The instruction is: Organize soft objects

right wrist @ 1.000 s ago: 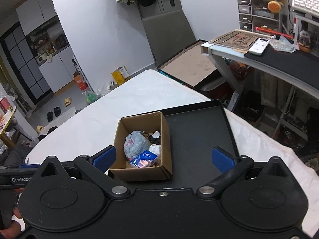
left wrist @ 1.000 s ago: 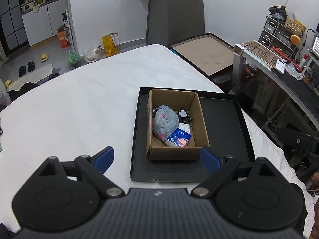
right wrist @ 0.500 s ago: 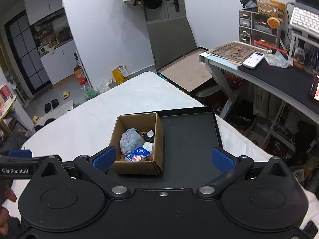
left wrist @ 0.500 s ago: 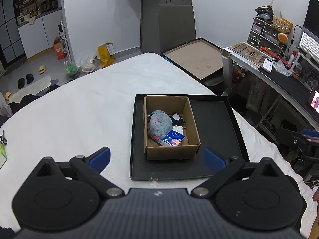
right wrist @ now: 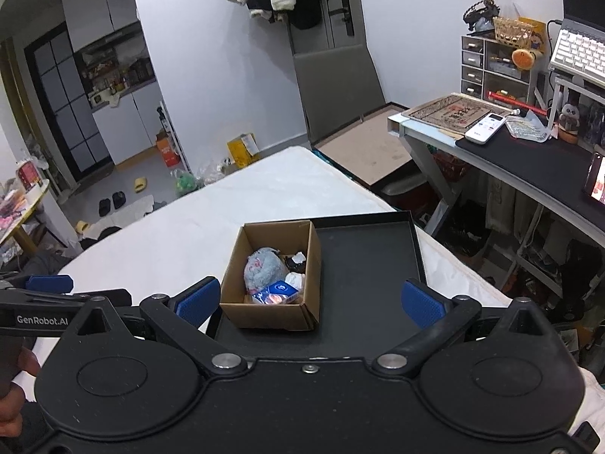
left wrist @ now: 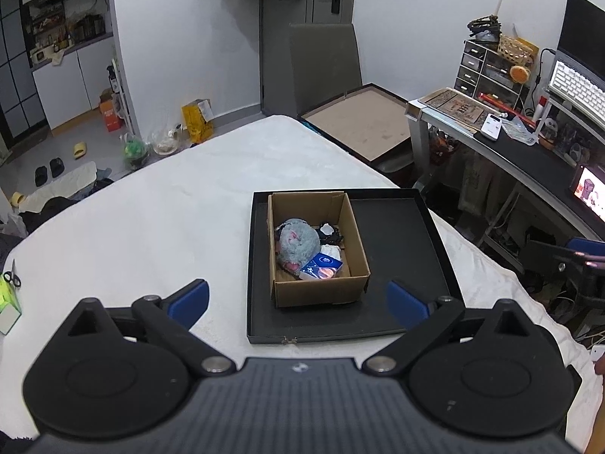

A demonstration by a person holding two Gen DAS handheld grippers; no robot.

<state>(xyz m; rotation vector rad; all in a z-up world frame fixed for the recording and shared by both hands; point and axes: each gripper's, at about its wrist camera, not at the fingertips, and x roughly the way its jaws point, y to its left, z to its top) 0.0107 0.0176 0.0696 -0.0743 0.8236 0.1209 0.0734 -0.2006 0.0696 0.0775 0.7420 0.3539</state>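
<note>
left gripper (left wrist: 298, 299) fingers spread, empty, right gripper (right wrist: 310, 300) likewise

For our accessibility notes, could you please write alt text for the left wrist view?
A cardboard box holding a grey plush toy and a blue tissue pack stands in the left part of a black tray on a white-covered table. The open left gripper frames them, empty.

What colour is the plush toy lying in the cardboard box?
Grey with pink patches; the plush toy shows best in the left wrist view.
</note>
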